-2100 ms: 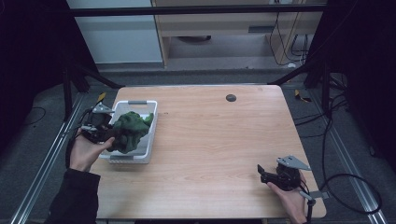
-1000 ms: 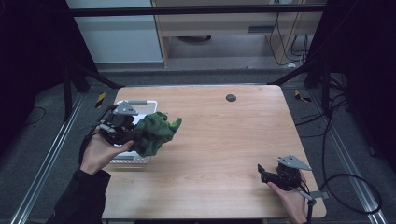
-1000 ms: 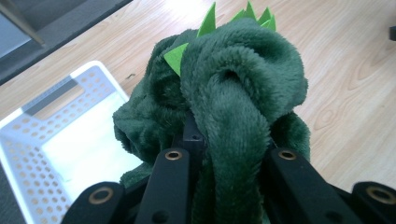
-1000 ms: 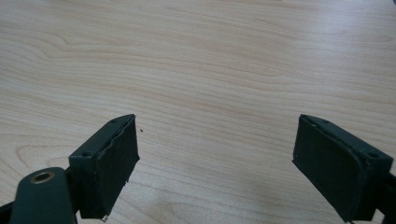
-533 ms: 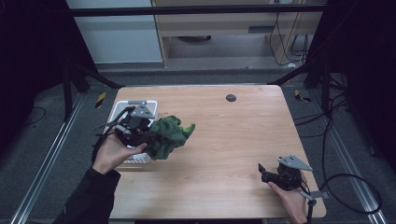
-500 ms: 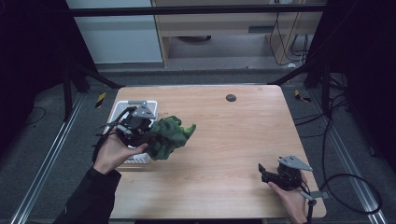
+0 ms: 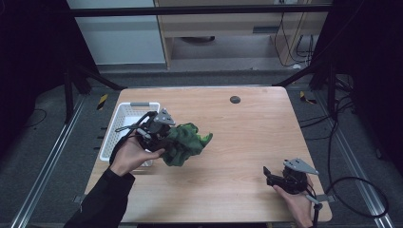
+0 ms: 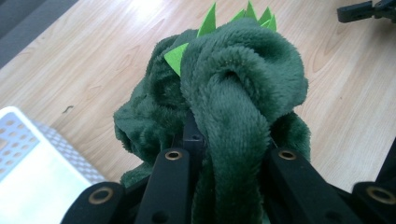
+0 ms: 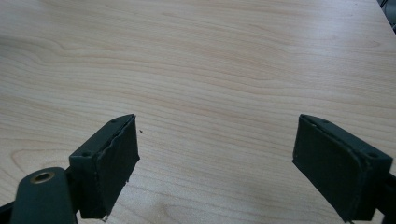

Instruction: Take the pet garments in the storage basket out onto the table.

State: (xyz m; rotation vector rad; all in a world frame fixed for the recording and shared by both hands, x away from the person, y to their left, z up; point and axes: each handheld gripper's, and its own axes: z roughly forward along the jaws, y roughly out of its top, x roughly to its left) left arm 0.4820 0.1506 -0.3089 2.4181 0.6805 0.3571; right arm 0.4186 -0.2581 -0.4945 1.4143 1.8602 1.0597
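A dark green plush toy [image 7: 184, 142] with light green felt spikes hangs just above the wooden table [image 7: 252, 137], right of the white basket [image 7: 124, 118]. My left gripper [image 7: 167, 138] is shut on it. In the left gripper view the two black jaws squeeze a thick fold of the plush toy [image 8: 233, 93], and the left gripper [image 8: 229, 156] has its tips buried in the fabric. My right gripper [image 7: 267, 176] rests near the table's front right corner, jaws wide open. In the right gripper view nothing but bare wood lies between the pads of the right gripper [image 9: 217, 126].
The basket [image 8: 28, 158] sits at the table's left edge, behind and left of the toy. A small dark round grommet [image 7: 235, 99] lies near the far edge. The other gripper [image 8: 369, 9] appears far off in the left gripper view. Metal frame rails run along both sides.
My left hand has lifted the plush toy out of the basket and carried it rightward over the table, sinking slightly. The right gripper has stayed where it was.
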